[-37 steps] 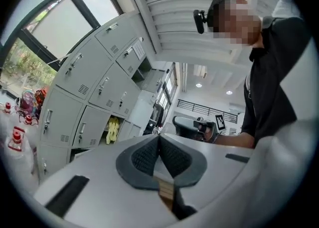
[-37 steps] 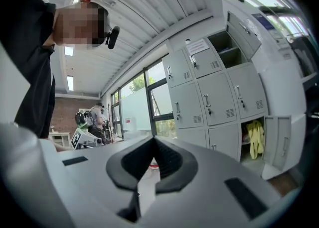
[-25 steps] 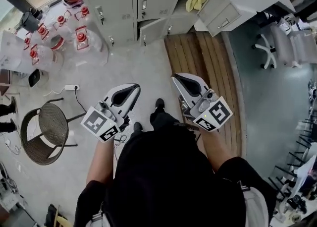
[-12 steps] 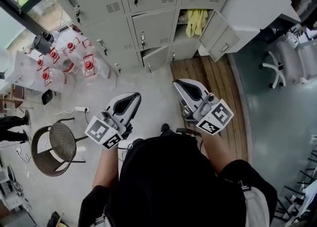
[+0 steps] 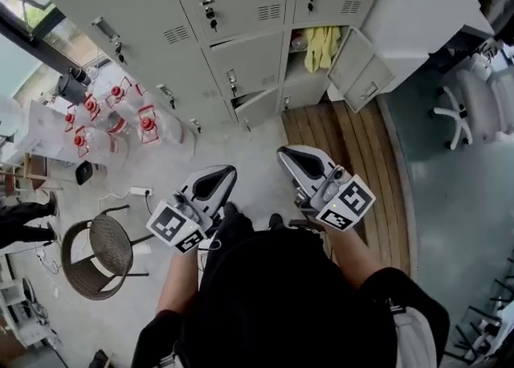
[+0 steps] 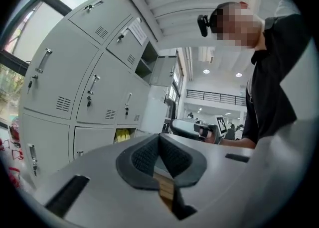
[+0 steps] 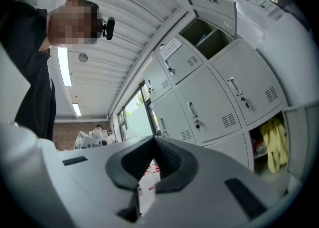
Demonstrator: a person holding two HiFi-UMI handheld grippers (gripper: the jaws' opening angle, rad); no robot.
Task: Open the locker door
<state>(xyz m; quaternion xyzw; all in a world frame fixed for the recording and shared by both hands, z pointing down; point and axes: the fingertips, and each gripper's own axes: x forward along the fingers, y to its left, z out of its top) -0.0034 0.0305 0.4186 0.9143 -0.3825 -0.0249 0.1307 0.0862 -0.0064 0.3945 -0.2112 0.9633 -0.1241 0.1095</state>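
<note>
A bank of grey lockers (image 5: 241,5) stands ahead of me, beyond both grippers. One lower door (image 5: 363,69) hangs wide open, with a yellow cloth (image 5: 321,43) in its compartment. A bottom door (image 5: 259,106) sits slightly ajar. The others are closed, each with a handle and key. My left gripper (image 5: 223,172) and right gripper (image 5: 283,154) are held low at waist height, well short of the lockers. Both are shut and hold nothing. The left gripper (image 6: 159,140) view has the lockers (image 6: 75,87) at its left. The right gripper (image 7: 153,140) view has the lockers (image 7: 209,102) at its right.
Clear water jugs with red caps (image 5: 112,117) stand on the floor left of the lockers. A wicker chair (image 5: 100,254) and a power strip (image 5: 140,191) are at my left. A wooden platform (image 5: 345,149) lies under the right lockers, with an office chair (image 5: 474,101) beyond.
The lockers have come closer and fill more of the head view. Both grippers keep their place in front of the body and stay shut.
</note>
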